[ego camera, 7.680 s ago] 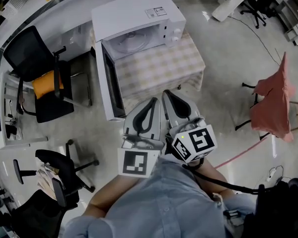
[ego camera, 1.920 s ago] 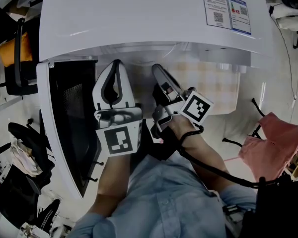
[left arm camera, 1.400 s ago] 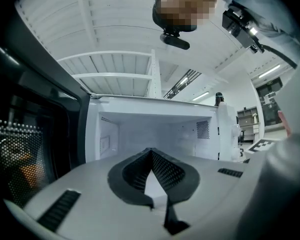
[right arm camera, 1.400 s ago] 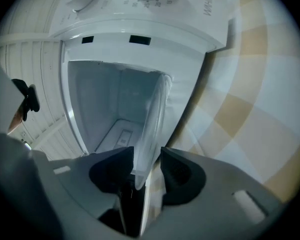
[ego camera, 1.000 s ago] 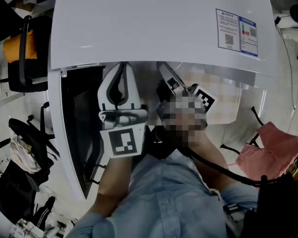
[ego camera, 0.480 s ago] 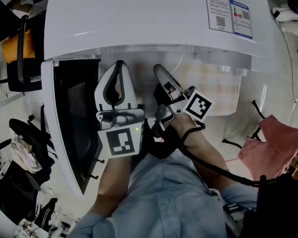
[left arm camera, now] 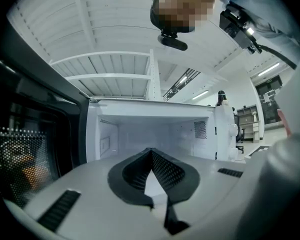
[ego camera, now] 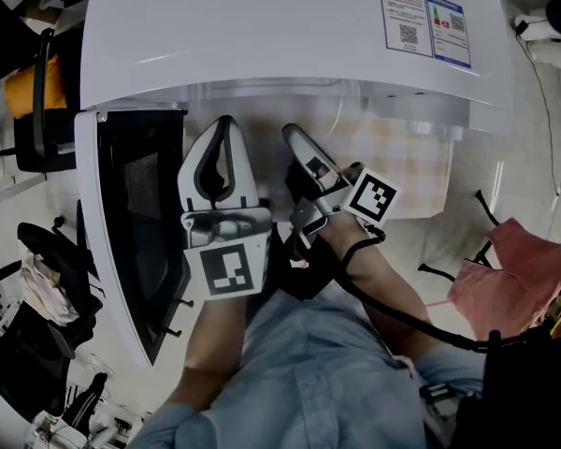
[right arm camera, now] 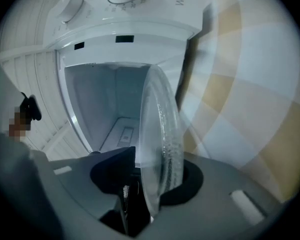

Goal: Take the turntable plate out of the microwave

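Right gripper view: the glass plate [right arm camera: 162,129], stiff, slick and likely breakable, stands rim-first between the just-opening, parted jaws of the right gripper [right arm camera: 157,170], with the microwave [right arm camera: 125,29] just beyond; its rim looks the safest hold, and the left gripper [left arm camera: 151,152] has its jaws together.

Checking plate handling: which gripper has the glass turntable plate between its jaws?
The right gripper: the turntable plate stands edge-on between its jaws, which have just been opening. The left gripper is shut on nothing.
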The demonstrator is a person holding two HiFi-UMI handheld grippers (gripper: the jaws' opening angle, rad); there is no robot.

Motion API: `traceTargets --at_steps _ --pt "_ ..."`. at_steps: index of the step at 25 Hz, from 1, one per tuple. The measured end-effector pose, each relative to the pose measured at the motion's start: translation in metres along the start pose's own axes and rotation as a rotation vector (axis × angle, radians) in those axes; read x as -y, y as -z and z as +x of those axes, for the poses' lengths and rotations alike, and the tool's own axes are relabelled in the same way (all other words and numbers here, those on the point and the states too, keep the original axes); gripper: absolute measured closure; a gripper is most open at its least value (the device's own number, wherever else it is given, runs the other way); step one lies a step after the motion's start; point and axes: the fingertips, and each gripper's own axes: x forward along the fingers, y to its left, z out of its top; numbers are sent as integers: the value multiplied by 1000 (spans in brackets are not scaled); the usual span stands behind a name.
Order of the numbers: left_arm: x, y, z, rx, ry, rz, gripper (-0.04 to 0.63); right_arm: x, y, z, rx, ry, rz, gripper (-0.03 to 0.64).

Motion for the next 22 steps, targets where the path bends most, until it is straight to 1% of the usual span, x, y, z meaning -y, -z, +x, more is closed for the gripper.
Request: traceTargets --at_steps 6,9,10,11,12,14,16,18,19,20,22 --pt "-7 1 9 -4 -9 1 588 2 -6 14 7 13 16 486" --pt "-8 1 13 -8 -6 1 588 6 -8 18 -3 21 4 557" --pt "-9 1 14 -11 -5 1 588 5 -10 19 -2 15 -5 564" --pt "-10 1 15 -13 -5 1 588 3 -12 20 0 4 -15 563" --pt "-11 2 17 -15 -5 1 588 0 -14 22 1 -10 -20 545" --pt "-14 1 19 -16 -9 -3 588 -5 -16 28 -6 -36 -24 477" --pt "-16 1 22 -16 -10 -5 588 -10 -16 36 -24 -48 -56 474" --pt "-17 0 24 -17 -10 -5 588 -10 -17 45 -30 -35 -78 467" --pt "-18 0 25 -18 -11 -6 588 -7 -18 48 -24 -18 -64 477" --pt "-19 0 25 -19 -12 -7 588 -3 -18 48 -11 -1 -44 540" --pt "-21 0 25 -21 -12 -8 588 0 -19 48 12 16 -27 540"
